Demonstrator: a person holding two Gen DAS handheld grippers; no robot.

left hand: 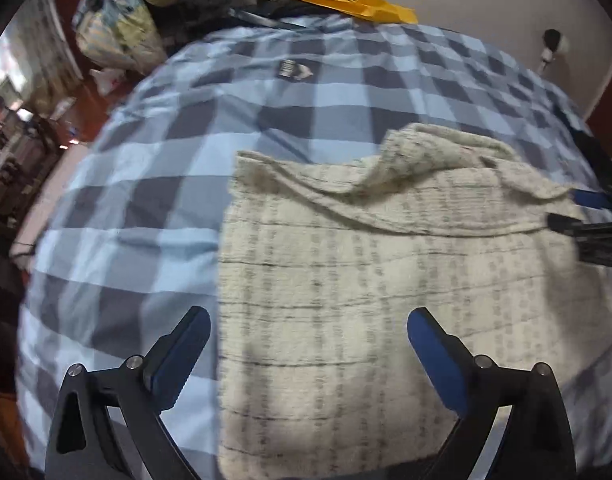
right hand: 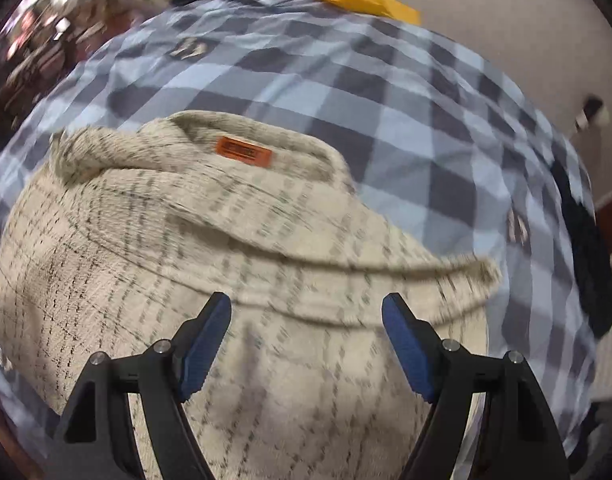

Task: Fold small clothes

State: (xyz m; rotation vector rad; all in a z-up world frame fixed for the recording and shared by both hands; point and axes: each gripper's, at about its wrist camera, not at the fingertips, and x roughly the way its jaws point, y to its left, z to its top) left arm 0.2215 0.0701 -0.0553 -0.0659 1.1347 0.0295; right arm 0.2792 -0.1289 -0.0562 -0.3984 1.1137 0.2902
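Blue-and-grey checked bedding (left hand: 289,92) covers the bed under me and fills most of both views; it is the surface I work on. On it lies the cream woven shirt (left hand: 346,280) with its faint grey grid, the garment I am to fold. It is spread fairly flat across the near part of the bed, its collar (right hand: 241,148) towards the far side with a small orange label (right hand: 243,153) showing inside the neck. One flap of cloth already lies doubled over the body, leaving a soft ridge (right hand: 346,276) across the shirt in the right wrist view.

My left gripper (left hand: 309,354) hangs over the shirt's left edge with its jaws wide apart and nothing between them; one jaw stands over the bedding, the other over the cloth. My right gripper (right hand: 306,340) is over the middle of the shirt, just short of the ridge, its jaws also apart and empty. Its tips also show at the right border of the left wrist view.

I judge that one fold has been laid and let go, and that I am between folds. The next move calls for picking fresh hold points, probably the near hem or an outer edge on each side, pinching through one layer only, then carrying both corners evenly so the cloth does not skew. The weave looks thick and limp, so a shallow bite could slip.

At the far end of the bed lies a yellow envelope (left hand: 358,6), well apart from the shirt.
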